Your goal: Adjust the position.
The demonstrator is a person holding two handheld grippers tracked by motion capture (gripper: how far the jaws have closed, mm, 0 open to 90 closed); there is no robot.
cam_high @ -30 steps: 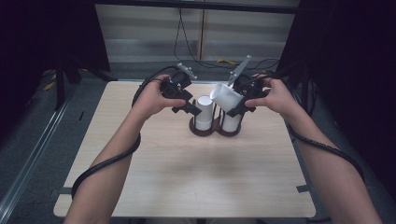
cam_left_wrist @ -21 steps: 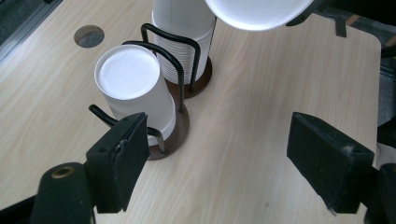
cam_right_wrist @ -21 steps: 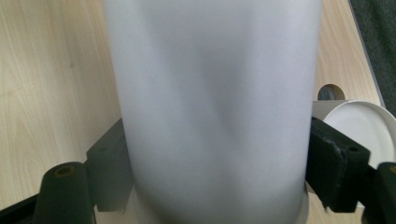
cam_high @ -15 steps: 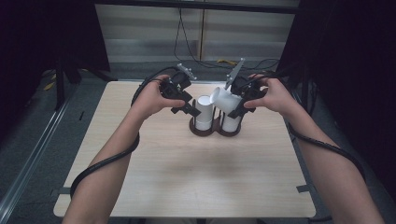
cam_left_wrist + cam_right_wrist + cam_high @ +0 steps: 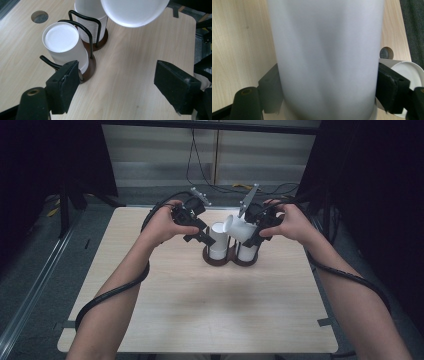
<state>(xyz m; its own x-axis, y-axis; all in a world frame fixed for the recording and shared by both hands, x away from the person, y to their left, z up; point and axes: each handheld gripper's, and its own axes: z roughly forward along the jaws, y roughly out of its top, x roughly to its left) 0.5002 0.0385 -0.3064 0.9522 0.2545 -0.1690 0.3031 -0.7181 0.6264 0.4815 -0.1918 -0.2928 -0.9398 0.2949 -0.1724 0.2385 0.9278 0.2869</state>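
Note:
A dark wire holder (image 5: 219, 261) with two round bases stands at the far middle of the table. Each base carries a stack of upturned white cups: the left stack (image 5: 218, 239) (image 5: 63, 43) and the right stack (image 5: 246, 253) (image 5: 91, 23). My right gripper (image 5: 251, 233) (image 5: 327, 87) is shut on one white cup (image 5: 239, 226) (image 5: 325, 50), held tilted above the stacks with its bottom toward the left gripper (image 5: 135, 10). The left gripper (image 5: 202, 238) (image 5: 118, 90) hangs open beside the left stack, nothing between its jaws.
The pale wooden table (image 5: 210, 310) has a small round hole (image 5: 39, 16) near its far edge. Cables (image 5: 107, 295) trail from both grippers along the forearms. Dark floor and a wall lie beyond the table.

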